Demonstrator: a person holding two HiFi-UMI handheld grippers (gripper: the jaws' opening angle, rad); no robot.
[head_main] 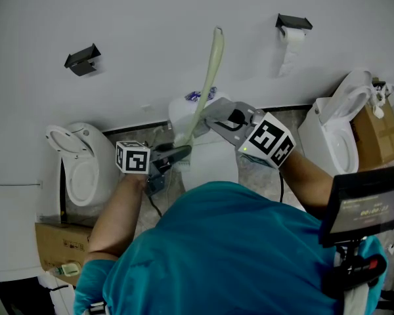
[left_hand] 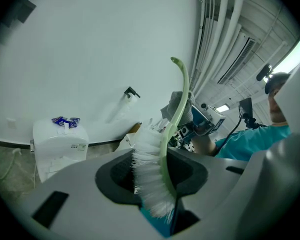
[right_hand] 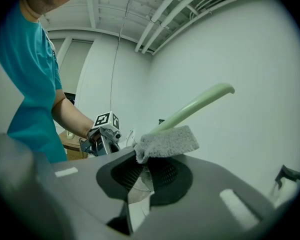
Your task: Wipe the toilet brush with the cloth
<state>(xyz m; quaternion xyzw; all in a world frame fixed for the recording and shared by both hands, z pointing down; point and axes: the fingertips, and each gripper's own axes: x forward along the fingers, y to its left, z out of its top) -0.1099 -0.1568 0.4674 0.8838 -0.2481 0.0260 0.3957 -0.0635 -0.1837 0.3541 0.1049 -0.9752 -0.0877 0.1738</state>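
The toilet brush has a pale green curved handle [head_main: 210, 71] that rises toward the wall. Its white bristle head [left_hand: 149, 169] sits low between the jaws of my left gripper [left_hand: 155, 181], which is shut on it. In the head view my left gripper [head_main: 181, 152] holds the brush at the centre, above the middle toilet. My right gripper [head_main: 215, 117] is shut on a grey cloth [right_hand: 168, 142]. The cloth [head_main: 217, 105] lies against the handle [right_hand: 192, 108], a little above the bristles. My right gripper [right_hand: 149, 166] faces my left gripper [right_hand: 103, 133].
Three white toilets stand along the wall: left [head_main: 79, 169], middle with a blue item on its tank [head_main: 196, 107], right [head_main: 341, 120]. A paper roll holder [head_main: 293, 25] and an empty black holder [head_main: 83, 59] are on the wall. Cardboard boxes [head_main: 56, 245] [head_main: 379, 133] sit beside the outer toilets.
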